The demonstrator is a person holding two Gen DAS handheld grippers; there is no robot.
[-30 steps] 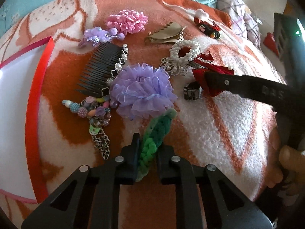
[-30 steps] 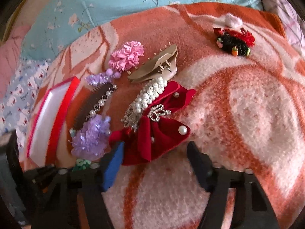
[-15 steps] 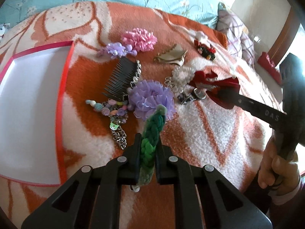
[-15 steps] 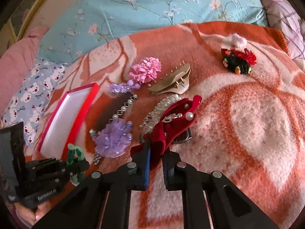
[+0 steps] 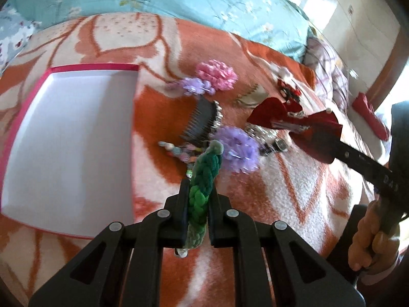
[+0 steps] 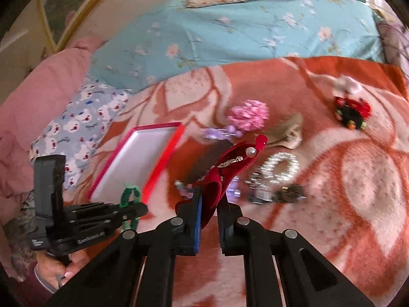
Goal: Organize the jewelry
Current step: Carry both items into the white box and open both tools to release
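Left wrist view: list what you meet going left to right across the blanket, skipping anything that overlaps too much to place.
Red-edged box → dark comb → purple ruffle flower → red velvet bow held in the right gripper → the person's hand on that gripper's handle.

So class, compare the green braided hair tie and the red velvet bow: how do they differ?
The green braided hair tie is a narrow knitted band; the red velvet bow is broad, folded cloth. The tie is plain; the bow carries a pearl and sparkly trim. The left gripper holds the tie, the right gripper the bow. Both are lifted off the blanket.
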